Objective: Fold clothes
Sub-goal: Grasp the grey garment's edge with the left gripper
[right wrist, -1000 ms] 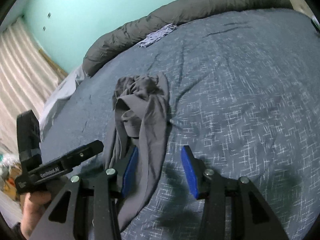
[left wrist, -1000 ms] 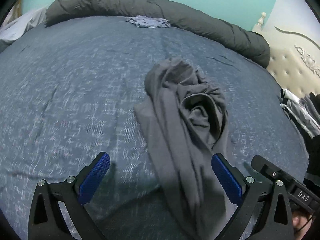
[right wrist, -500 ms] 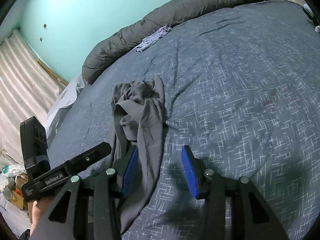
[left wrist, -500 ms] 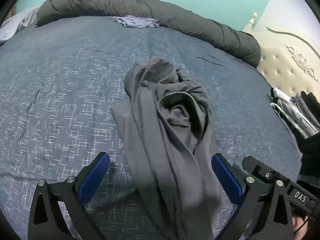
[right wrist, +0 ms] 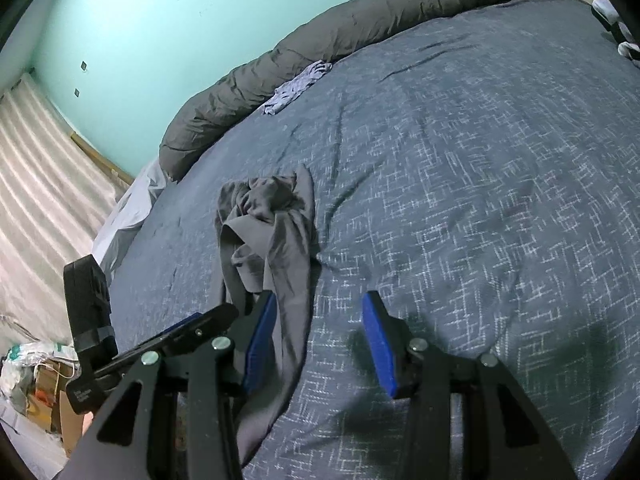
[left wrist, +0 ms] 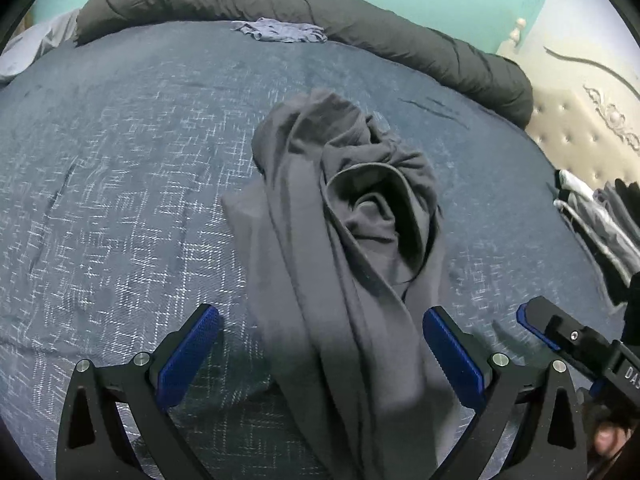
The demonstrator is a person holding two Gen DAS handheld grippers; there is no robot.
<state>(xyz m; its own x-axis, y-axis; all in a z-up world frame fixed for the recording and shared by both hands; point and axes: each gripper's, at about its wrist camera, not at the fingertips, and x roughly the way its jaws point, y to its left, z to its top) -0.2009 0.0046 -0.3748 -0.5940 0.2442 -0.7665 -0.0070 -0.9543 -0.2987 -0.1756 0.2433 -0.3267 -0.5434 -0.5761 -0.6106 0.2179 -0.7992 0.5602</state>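
A crumpled dark grey garment (left wrist: 320, 220) lies on the blue patterned bedspread (left wrist: 120, 200), bunched at its far end, with a long strip running toward me. My left gripper (left wrist: 320, 344) hovers open over that strip, its blue pads wide apart on either side and not touching it. In the right wrist view the garment (right wrist: 280, 232) lies left of centre. My right gripper (right wrist: 318, 340) is open, with the strip's edge lying just inside its left pad and bare bedspread (right wrist: 480, 200) under the rest. Each gripper shows at the edge of the other's view.
A rolled dark grey duvet (left wrist: 360, 28) runs along the bed's far edge, with a small pale blue garment (left wrist: 280, 32) lying against it. A pile of dark and white clothes (left wrist: 600, 216) sits at the right by the tufted headboard (left wrist: 580, 120). Beyond the bed's left side are curtains (right wrist: 40, 180).
The garment has shifted slightly left in the left wrist view, and the right wrist view has tilted a little. Both grippers keep the same opening; the garment lies as before.
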